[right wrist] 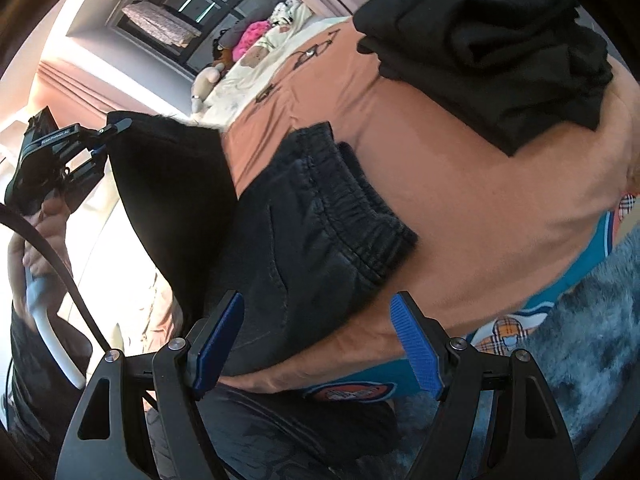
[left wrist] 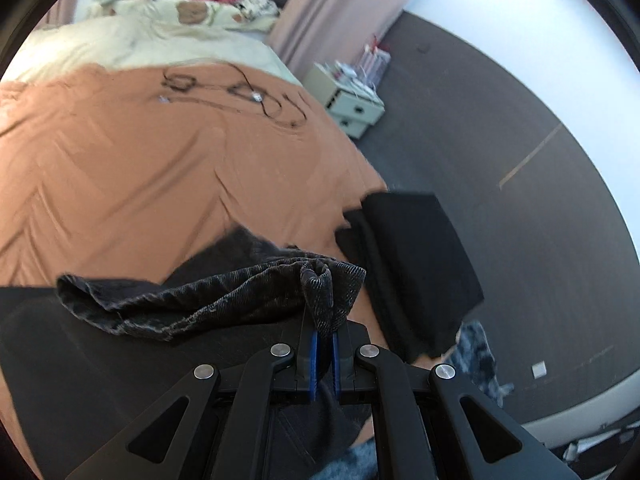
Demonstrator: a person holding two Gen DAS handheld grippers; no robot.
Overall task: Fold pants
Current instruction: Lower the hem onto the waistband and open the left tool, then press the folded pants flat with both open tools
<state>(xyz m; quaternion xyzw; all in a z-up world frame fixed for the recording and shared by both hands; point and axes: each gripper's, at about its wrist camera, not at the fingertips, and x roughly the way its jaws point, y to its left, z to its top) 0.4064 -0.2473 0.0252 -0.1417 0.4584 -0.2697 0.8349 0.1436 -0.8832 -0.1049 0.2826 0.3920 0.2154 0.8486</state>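
Dark grey pants (right wrist: 304, 216) lie on the orange bedsheet (right wrist: 460, 200), their elastic waistband (right wrist: 360, 204) toward the right. My left gripper (left wrist: 323, 334) is shut on a bunched fold of the pants (left wrist: 320, 296). The cloth trails off to the left from that grip. In the right wrist view the left gripper (right wrist: 106, 140) holds a dark panel of the pants (right wrist: 172, 184) raised over the bed, with a hand (right wrist: 44, 220) behind it. My right gripper (right wrist: 318, 320) stands open just above the near edge of the pants, its blue pads (right wrist: 416, 344) wide apart and touching nothing.
A folded black garment (left wrist: 416, 264) (right wrist: 500, 52) lies at the bed's edge. A black cable (left wrist: 240, 92) lies farther up the sheet, with cream bedding and soft toys (left wrist: 180, 8) beyond. A small drawer unit (left wrist: 352, 100) stands on the grey floor. A furry grey rug (right wrist: 580, 340) lies beside the bed.
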